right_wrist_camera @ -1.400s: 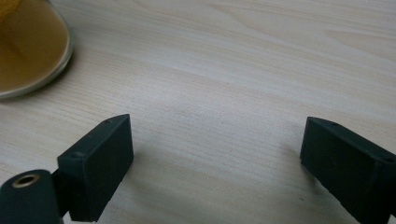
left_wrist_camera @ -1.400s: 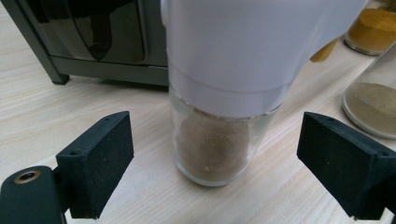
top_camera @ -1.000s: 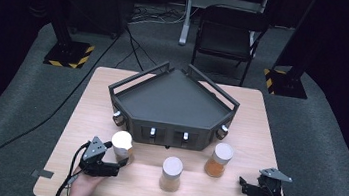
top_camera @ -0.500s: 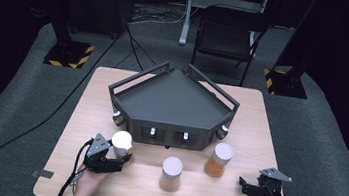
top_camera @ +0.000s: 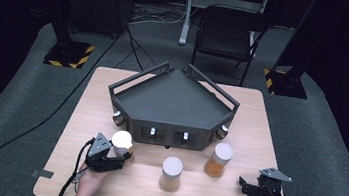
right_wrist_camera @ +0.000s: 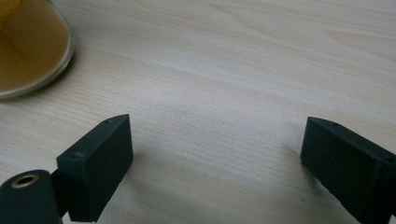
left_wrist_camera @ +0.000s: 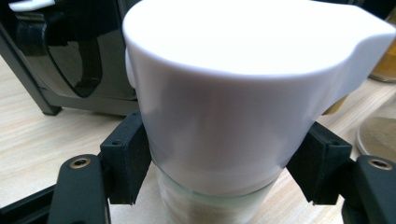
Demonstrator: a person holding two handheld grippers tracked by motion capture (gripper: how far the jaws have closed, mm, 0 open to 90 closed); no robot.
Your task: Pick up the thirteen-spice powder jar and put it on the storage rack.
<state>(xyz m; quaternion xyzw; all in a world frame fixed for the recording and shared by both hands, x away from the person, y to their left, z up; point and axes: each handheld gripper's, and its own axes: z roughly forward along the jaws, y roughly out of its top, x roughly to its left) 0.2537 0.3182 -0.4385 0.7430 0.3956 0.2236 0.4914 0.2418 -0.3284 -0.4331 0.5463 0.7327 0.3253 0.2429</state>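
Note:
A glass jar with a white lid (top_camera: 122,141) stands at the table's front left, just before the black tray. My left gripper (top_camera: 124,157) lies level beside it. In the left gripper view the jar (left_wrist_camera: 233,93) fills the space between the jaws, and both black pads (left_wrist_camera: 128,158) press on the glass just under the lid; the jaws have just been closing on it. My right gripper (top_camera: 244,185) rests at the front right, open, with bare wood between its pads (right_wrist_camera: 100,163).
A black five-sided tray (top_camera: 174,105) with rails and knobs takes up the table's middle. A second white-lidded jar (top_camera: 171,173) stands front centre, and one with amber contents (top_camera: 219,160) to its right, its base (right_wrist_camera: 28,46) near my right gripper. A chair stands beyond.
The left gripper's jaws have drawn in around the white-lidded jar. Neither hand has shifted, and the right gripper is as before.

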